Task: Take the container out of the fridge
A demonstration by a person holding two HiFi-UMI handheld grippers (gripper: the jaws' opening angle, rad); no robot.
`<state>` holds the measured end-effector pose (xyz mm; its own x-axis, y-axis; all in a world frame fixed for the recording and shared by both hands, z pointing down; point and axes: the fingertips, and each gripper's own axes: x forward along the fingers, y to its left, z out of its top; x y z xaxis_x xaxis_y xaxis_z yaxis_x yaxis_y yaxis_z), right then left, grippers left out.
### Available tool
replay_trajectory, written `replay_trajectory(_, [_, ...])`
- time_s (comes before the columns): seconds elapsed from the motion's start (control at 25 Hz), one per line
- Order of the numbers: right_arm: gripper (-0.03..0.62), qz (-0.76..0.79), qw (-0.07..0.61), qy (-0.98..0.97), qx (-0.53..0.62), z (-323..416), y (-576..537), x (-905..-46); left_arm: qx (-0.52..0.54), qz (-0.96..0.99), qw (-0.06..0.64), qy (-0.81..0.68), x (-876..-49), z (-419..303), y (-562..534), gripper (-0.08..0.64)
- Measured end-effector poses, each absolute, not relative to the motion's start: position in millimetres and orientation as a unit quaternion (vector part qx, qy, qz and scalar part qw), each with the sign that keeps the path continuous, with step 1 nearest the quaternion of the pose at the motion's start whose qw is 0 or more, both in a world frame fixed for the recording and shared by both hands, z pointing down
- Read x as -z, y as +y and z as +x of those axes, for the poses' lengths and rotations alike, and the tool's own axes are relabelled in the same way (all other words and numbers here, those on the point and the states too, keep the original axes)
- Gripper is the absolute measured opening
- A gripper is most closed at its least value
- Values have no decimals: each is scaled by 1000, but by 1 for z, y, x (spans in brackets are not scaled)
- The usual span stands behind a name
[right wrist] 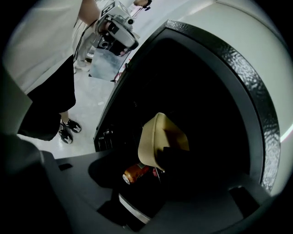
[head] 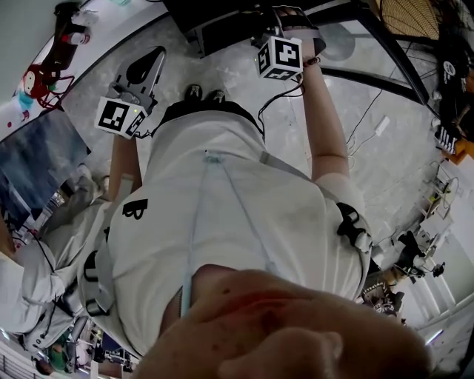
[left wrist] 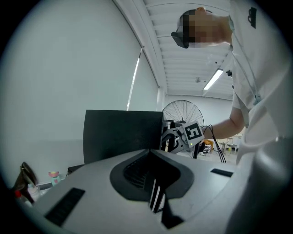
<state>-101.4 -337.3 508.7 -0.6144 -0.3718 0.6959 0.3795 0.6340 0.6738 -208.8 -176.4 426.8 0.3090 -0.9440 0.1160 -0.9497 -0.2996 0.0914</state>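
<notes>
A cream plastic container (right wrist: 158, 137) stands tilted inside the dark fridge (right wrist: 238, 73), with an orange can (right wrist: 135, 172) lying just below it. My right gripper (right wrist: 154, 182) reaches into the fridge. Its upper finger (right wrist: 176, 155) lies dark across the container's mouth and its lower finger (right wrist: 132, 208) sits below the can, with a gap between the container and the lower pad. In the head view, the right gripper (head: 296, 22) is at the black fridge (head: 222, 22). The left gripper (head: 137, 78) hangs outside, its striped pads (left wrist: 155, 196) together and empty.
The person's white shirt fills the head view, with shoes (head: 204, 92) on the marble floor. A round fan (head: 415, 15) and cables (head: 370, 126) lie to the right. Toys (head: 44, 78) and someone in grey clothing (head: 44, 244) are to the left.
</notes>
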Motion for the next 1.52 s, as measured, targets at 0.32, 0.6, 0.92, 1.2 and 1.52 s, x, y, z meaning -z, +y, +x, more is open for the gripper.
replay_trajectory(0.32, [188, -11, 459, -762, 456, -106, -346, -518, -17, 804, 79, -589, -432, -210, -177, 9])
replay_trajectory(0.6, [150, -33, 479, -743, 466, -112, -348, -527, -14, 802, 81, -592, -434, -215, -174, 9])
replay_trajectory(0.92, [66, -58, 502, -732, 458, -111, -342, -531, -14, 800, 79, -595, -430, -219, -169, 9])
replay_trajectory(1.2, [60, -66, 507, -734, 447, -103, -330, -529, -14, 802, 80, -592, -433, -219, -162, 9])
replay_trajectory(1.52, [58, -68, 508, -746, 425, -85, -309, -517, -12, 813, 79, -576, -432, -209, -163, 9])
